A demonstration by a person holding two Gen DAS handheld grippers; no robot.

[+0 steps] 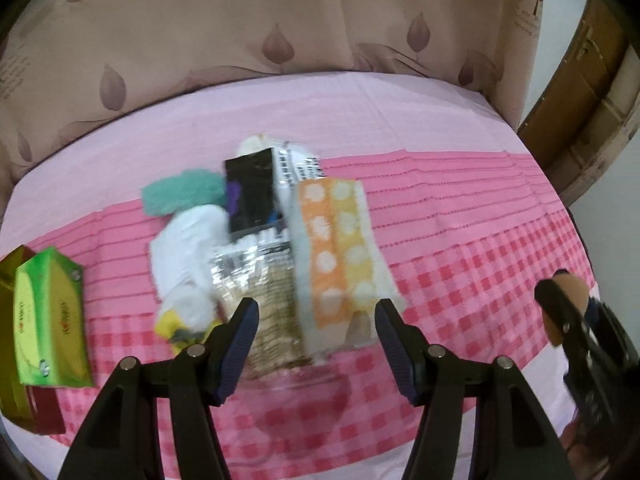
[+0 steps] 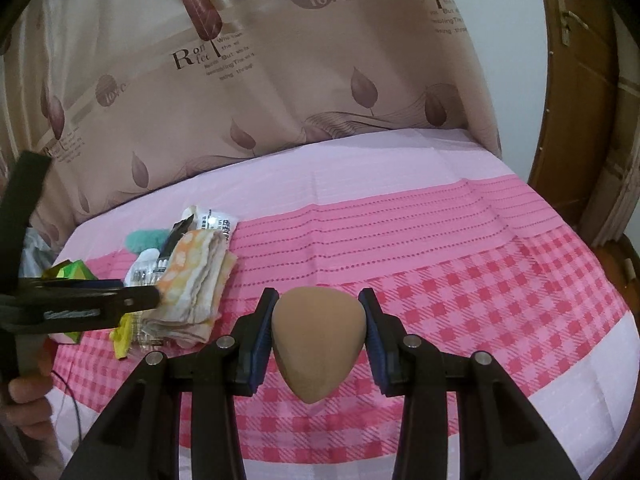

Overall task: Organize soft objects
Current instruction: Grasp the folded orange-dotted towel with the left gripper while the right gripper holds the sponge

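My right gripper [image 2: 318, 298] is shut on a tan teardrop-shaped sponge [image 2: 318, 340], held above the pink checked bedspread [image 2: 460, 280]. That sponge [image 1: 572, 284] also shows at the right edge of the left wrist view. My left gripper [image 1: 316, 308] hangs open over a blurred pile with nothing pressed between its pads. In the pile are a folded orange and yellow dotted cloth [image 1: 340, 248], a clear crinkly packet [image 1: 256, 272], a white soft item [image 1: 188, 256], a teal fluffy piece [image 1: 180, 196] and a black packet [image 1: 252, 196]. The same dotted cloth [image 2: 192, 284] lies left of the right gripper.
A green tissue box [image 1: 52, 316] lies on a red and gold box [image 1: 16, 400] at the left edge of the bed. A beige leaf-print curtain [image 2: 280, 80] hangs behind the bed. A wooden door [image 2: 576, 100] stands at the right. A hand [image 2: 28, 400] holds the left gripper's handle.
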